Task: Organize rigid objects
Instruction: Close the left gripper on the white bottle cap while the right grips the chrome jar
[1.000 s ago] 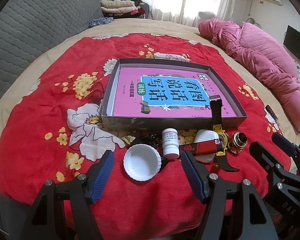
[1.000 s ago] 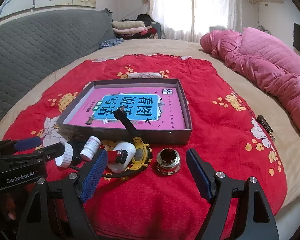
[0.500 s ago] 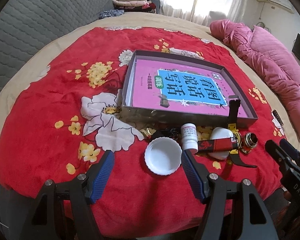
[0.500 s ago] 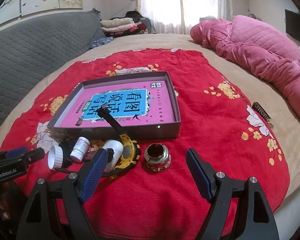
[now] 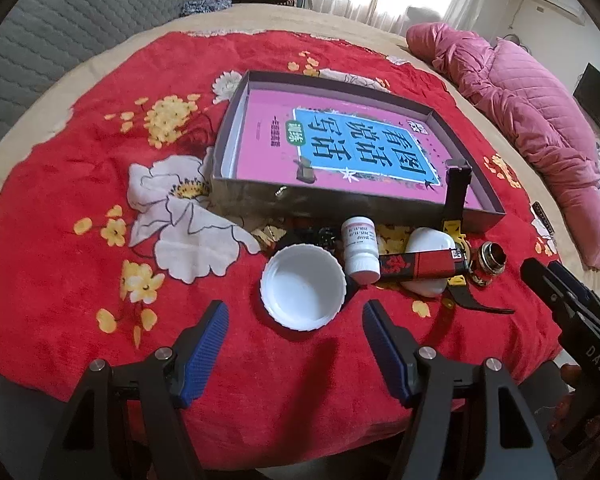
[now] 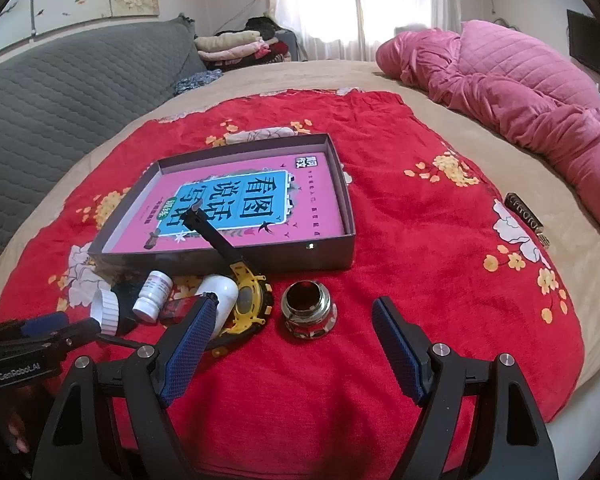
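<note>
Left gripper point(image 5: 296, 328): jaws spread wide, nothing between them, hovering low over the red flowered blanket point(image 5: 60, 208) on the bed. White cap point(image 5: 303, 286), open side up, just ahead of the gap between the blue pads. Beyond it, small white bottle point(image 5: 360, 250) lying on its side, touching a red and black lighter point(image 5: 420, 266) that rests across a white oval case point(image 5: 428, 242). Yellow watch point(image 6: 250, 300) with black strap just beside the case, strap leaning up against the front wall of the shallow box point(image 5: 340, 200). Box holding only a pink and blue book point(image 5: 340, 148) flat on its floor.

Right gripper point(image 6: 292, 344): jaws likewise wide open, empty, held above the blanket. Small glass jar point(image 6: 308, 308) upright, mouth open, just ahead of the gap, near the watch but apart from it. All loose items clustered along the near side of the box, none inside.

Pink quilt point(image 6: 520, 92) bunched far right on the bed; dark bar-shaped item point(image 6: 526, 218) near the blanket's right edge, too small to identify.
</note>
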The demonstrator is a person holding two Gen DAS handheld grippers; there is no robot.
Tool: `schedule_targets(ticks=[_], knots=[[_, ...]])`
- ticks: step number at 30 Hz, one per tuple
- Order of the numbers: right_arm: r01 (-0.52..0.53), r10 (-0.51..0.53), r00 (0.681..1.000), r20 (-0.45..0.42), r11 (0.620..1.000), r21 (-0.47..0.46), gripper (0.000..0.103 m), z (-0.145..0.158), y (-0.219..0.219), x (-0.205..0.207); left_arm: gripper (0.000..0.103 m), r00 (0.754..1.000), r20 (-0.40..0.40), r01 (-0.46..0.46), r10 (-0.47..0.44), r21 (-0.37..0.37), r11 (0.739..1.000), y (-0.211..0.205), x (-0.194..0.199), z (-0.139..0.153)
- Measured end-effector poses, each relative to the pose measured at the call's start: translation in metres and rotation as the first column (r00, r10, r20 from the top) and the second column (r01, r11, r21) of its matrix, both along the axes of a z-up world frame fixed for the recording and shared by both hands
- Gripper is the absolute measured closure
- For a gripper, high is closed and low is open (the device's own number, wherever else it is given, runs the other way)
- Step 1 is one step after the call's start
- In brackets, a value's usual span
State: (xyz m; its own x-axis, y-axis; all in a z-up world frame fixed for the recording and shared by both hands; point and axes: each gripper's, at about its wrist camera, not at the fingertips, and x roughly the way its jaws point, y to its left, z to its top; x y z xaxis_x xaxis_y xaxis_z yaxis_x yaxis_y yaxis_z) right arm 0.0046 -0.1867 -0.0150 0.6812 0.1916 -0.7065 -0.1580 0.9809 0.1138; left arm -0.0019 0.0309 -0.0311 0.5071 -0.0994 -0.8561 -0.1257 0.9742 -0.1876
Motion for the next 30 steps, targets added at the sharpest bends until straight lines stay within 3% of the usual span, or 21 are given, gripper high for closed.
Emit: schedule_targets(ticks=[18,24,30], knots=[[0.011,-0.01,0.999,-0.031,1.0,0.011,0.022,-0.011,-0.006,0.01,0.034,0.999,-0.054,0.0,-0.008,-0.152,0.988,0.018,0.02,-0.029],[0.009,-0.006,0.997,-0.079,1.0,0.029,0.022,-0.023,-0.008,0.018,0.034,0.999,-0.038,0.009,-0.017,-0.203,0.979,0.024,0.024,-0.032],[0.009,-0.014,0.997,-0.072,0.998,-0.058,0.022,-0.032,-0.002,0.025,0.038,0.999,-0.033,0.027,-0.035,-0.21,0.977,0.024,0.025,-0.033]])
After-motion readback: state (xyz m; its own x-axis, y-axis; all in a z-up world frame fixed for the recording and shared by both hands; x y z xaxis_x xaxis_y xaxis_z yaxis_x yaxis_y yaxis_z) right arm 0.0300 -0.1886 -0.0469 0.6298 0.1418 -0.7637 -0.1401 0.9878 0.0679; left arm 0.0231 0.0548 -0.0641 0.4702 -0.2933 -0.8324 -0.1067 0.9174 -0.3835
